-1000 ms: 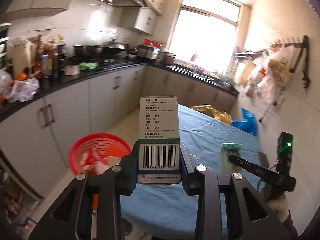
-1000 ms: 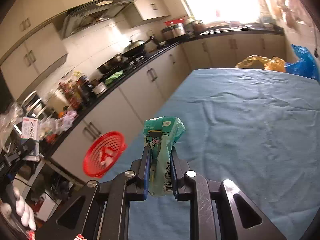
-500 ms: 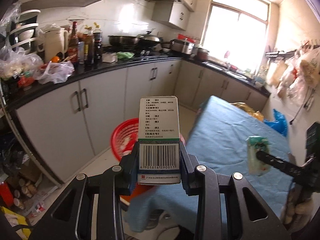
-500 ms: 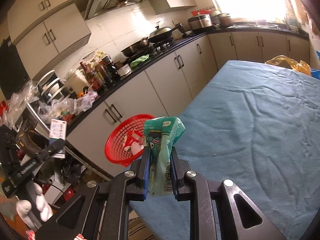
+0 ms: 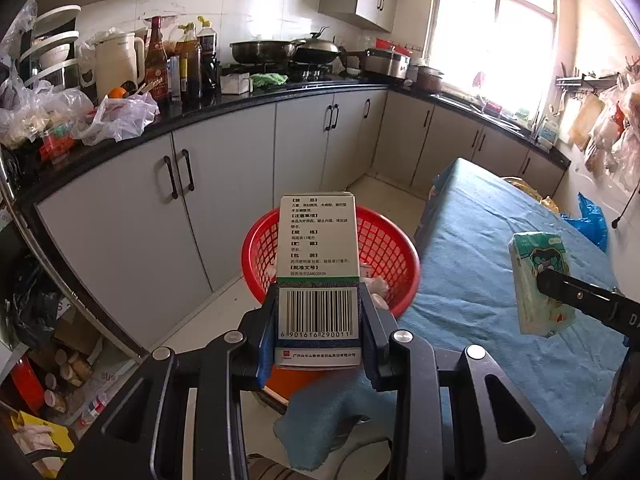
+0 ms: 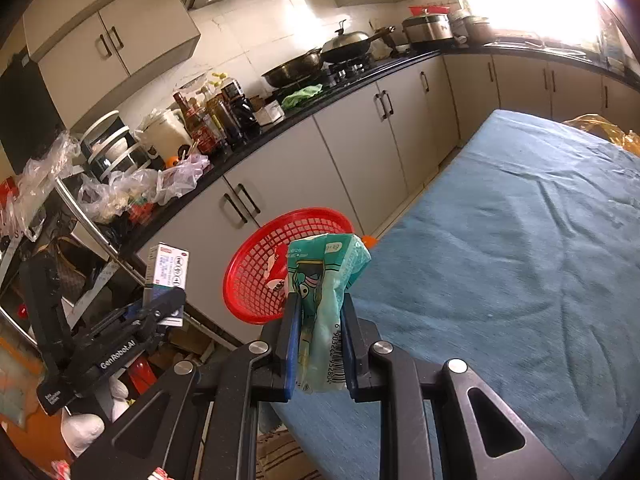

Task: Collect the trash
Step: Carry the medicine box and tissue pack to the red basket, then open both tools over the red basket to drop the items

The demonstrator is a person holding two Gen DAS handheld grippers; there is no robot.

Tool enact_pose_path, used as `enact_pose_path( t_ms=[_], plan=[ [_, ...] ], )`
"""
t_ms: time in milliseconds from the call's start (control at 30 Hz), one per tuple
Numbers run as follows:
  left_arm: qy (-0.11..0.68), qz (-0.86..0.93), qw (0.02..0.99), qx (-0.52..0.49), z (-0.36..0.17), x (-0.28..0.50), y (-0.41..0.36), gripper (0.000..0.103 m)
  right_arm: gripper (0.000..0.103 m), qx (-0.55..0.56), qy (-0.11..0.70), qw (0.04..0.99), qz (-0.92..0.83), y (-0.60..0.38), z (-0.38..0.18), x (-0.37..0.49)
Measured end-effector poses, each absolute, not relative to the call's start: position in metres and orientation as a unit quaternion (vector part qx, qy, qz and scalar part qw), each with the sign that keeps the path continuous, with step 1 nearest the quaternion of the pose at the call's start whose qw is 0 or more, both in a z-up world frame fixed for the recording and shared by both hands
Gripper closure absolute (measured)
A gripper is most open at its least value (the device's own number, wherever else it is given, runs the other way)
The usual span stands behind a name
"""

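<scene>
1. While the left claw (image 5: 318, 316) is closed on a white medicine box (image 5: 318, 264) with a barcode, the box stands upright between its two pads and covers part of a red mesh basket (image 5: 384, 248) behind it.
2. In the left wrist view the basket is at 12 o'clock from the claw, on the floor, between the grey cabinets (image 5: 224, 184) at 10 o'clock and the surface with a blue cloth (image 5: 480, 264) at 2 o'clock.
3. The right claw (image 6: 318, 344) is closed on a crumpled green tissue packet (image 6: 322, 300), which sticks up from the pads.
4. In the right wrist view the basket (image 6: 256, 272) lies at 11 o'clock, just behind the packet, and some white scraps lie inside it.
5. The left claw with its box (image 6: 168, 268) shows at 9 o'clock there, well apart from the basket.
</scene>
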State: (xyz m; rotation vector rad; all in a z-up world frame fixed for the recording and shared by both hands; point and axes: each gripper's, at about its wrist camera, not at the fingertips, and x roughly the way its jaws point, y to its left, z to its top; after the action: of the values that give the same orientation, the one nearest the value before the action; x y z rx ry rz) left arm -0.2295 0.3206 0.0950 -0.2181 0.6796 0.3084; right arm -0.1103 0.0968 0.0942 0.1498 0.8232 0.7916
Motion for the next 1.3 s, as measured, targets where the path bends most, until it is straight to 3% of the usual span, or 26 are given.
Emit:
enact_pose_path(
  t_ms=[867,933,1000,1033,1167,1300],
  plan=[
    [0.340,0.119,0.923,-0.135,0.084,-0.159,0.362,0.070,0.083,0.055,0.404,0.824,0.394,0.183,0.077,-0.053],
    [0.339,0.117,0.923,-0.141,0.084,-0.150,0.366,0.070,0.081,0.059,0.407,0.822,0.393,0.189,0.073,-0.045],
    [0.336,0.110,0.924,-0.147,0.084,-0.143,0.369,0.070,0.073,0.064,0.409,0.821,0.393,0.195,0.069,-0.039],
    [0.335,0.108,0.924,-0.150,0.083,-0.140,0.371,0.068,0.072,0.070,0.411,0.819,0.393,0.196,0.066,-0.035],
    [0.333,0.108,0.923,-0.161,0.080,-0.138,0.373,0.047,0.059,0.082,0.418,0.816,0.391,0.199,0.056,-0.027],
    [0.331,0.106,0.923,-0.165,0.079,-0.143,0.376,0.042,0.054,0.086,0.420,0.816,0.387,0.195,0.053,-0.025]
  ],
)
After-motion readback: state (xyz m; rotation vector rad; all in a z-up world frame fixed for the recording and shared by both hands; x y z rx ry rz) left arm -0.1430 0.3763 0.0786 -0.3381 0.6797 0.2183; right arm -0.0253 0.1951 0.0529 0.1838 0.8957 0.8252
